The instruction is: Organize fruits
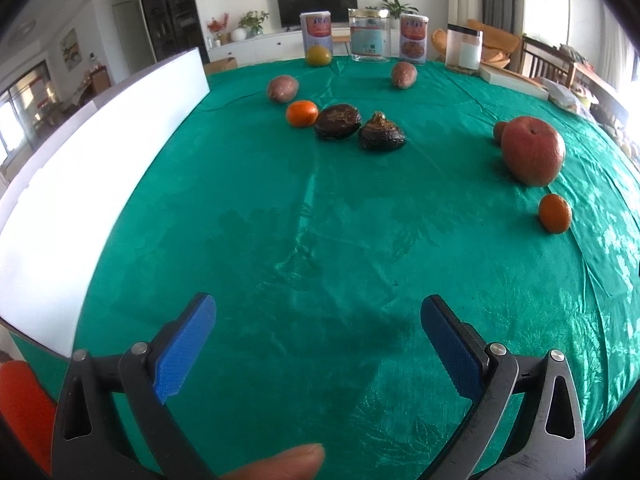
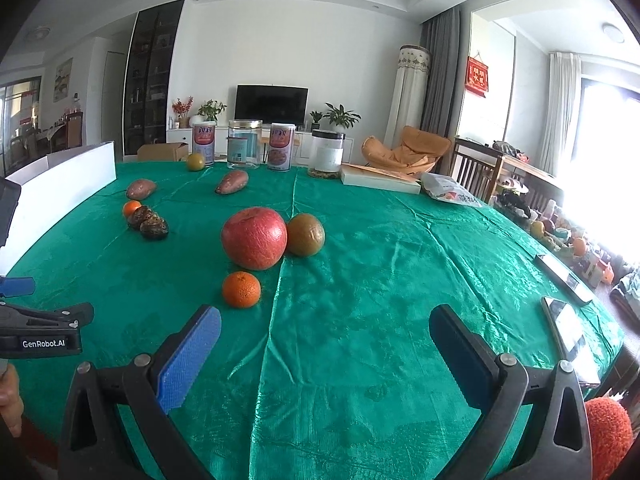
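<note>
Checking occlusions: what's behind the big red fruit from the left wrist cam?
A brownish round fruit sits behind the big red fruit, mostly hidden; the right wrist view shows it whole, seemingly touching.

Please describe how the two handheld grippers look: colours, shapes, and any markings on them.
Both the left gripper and the right gripper have black metal arms with triangular cut-outs, silver rivets, and ribbed blue pads on the jaws. The right wrist view shows white "GenRobot.AI" lettering on the left gripper's black body. An orange sleeve shows at the frame edges.
</note>
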A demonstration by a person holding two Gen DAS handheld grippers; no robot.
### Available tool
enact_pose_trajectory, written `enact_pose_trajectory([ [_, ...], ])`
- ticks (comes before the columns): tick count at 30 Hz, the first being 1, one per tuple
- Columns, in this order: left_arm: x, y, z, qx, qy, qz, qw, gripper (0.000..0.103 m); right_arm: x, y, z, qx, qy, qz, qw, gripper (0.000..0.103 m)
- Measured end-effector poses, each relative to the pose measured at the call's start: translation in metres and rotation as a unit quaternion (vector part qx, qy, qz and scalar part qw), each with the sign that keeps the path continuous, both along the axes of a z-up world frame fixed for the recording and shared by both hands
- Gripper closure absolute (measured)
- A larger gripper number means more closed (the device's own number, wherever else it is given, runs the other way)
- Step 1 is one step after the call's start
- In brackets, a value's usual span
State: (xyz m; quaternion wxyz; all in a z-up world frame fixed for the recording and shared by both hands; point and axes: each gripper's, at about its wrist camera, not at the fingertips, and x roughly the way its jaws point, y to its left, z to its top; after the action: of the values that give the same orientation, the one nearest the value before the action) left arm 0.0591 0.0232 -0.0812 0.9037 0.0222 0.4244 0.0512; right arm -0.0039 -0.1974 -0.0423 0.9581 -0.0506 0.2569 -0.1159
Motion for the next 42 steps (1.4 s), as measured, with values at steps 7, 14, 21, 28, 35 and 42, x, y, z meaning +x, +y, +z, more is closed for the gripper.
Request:
enact_pose_trajectory([
  [7, 0.003, 0.000, -0.004, -0.007, 0.003, -0.002, 1.0000, 0.001, 0.008, 0.000, -0.006, 0.006, 0.016, 0.000, 1.000, 0.000],
  [14, 0.003, 0.009, -0.006, -0.040, 0.012, 0.012, 0.9991, 0.000, 0.012, -0.008, -0.015, 0.022, 0.039, -0.001, 0.999, 0.000],
  [21, 0.001, 0.009, -0.006, -0.039, 0.013, 0.016, 0.9990, 0.000, 0.021, -0.016, -0.026, 0.040, 0.074, -0.011, 0.996, 0.000],
  [28, 0.000, 0.011, -0.004, -0.044, 0.035, 0.011, 0.9984, 0.000, 0.027, -0.022, -0.036, 0.060, 0.102, -0.016, 0.993, 0.000],
  [35, 0.032, 0.014, 0.018, -0.128, 0.085, -0.085, 0.9844, 0.001, 0.029, -0.019, -0.041, 0.067, 0.114, -0.007, 0.991, 0.000],
  [42, 0.096, 0.014, 0.040, -0.138, 0.103, -0.110, 0.9788, 0.001, 0.029, -0.020, -0.038, 0.077, 0.110, -0.007, 0.991, 0.000],
])
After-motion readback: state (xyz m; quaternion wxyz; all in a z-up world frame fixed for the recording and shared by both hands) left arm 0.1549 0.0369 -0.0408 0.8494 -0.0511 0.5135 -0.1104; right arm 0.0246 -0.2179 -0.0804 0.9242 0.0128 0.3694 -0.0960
